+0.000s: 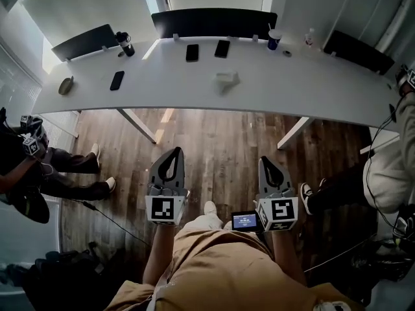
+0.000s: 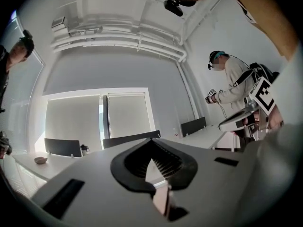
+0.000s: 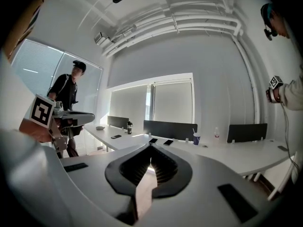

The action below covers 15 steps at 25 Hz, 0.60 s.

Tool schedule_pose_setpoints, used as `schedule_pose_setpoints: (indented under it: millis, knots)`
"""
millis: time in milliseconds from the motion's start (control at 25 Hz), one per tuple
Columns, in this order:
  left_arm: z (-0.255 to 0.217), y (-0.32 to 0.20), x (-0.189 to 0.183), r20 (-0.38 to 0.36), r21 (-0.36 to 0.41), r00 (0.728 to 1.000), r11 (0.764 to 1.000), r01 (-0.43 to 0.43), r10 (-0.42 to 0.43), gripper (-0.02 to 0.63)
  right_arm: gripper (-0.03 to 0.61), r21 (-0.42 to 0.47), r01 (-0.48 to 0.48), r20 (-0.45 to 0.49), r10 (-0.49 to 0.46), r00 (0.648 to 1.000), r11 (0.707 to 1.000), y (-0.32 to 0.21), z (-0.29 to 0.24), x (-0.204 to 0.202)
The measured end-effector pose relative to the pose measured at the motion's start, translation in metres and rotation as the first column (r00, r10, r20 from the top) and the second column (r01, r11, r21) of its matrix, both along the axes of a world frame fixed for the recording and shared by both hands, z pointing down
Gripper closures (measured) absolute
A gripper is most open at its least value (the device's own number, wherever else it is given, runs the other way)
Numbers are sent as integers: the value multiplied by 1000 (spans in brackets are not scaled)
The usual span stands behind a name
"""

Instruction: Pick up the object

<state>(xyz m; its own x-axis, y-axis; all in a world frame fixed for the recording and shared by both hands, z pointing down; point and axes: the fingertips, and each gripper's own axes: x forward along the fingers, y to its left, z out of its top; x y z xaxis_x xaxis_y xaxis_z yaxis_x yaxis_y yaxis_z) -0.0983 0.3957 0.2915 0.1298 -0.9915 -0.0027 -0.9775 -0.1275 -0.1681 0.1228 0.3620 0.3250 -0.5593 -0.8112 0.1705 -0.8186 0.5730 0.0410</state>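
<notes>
So both pairs of fingers are clenched shut with nothing in them. The left gripper and right gripper are held out over the wood floor, short of the near edge of the surface.

My guess for "the object" is the white lump sitting mid-surface, but the task doesn't say. There are also phones toward the far edge of the surface, plus a cup and a bottle.

What could go wrong:
- Grabbing the wrong thing, since there are several candidates.
- Arriving with fingers still closed would just shove the lump across the surface.
- There's a person off either end of the surface and a cable on the floor, so a step in could snag or bump someone.
</notes>
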Motion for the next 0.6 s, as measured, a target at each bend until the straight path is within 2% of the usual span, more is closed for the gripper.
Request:
schedule_pose_setpoints:
  millis: [200,360,520,600]
  knots:
    - [14,-1,-16,-63,-41,998,999,16,-19,606,571,-16,-18,-4,18,1000,1000,-22,6,-15]
    - [28,-12,-27,-3,-56,1000,998,9,-9,606,571,8,-16,-20,16,1000,1000,-39,3,-33]
    - [15,-34,-36,-14,-12,1000,1000,5,-6,606,571,26,-14,8,14,1000,1000,-50,-1,-43]
    - [17,-39,-34,-2,-24,1000,1000,-12,12,606,571,22,-21,20,21,1000,1000,-51,0,-44]
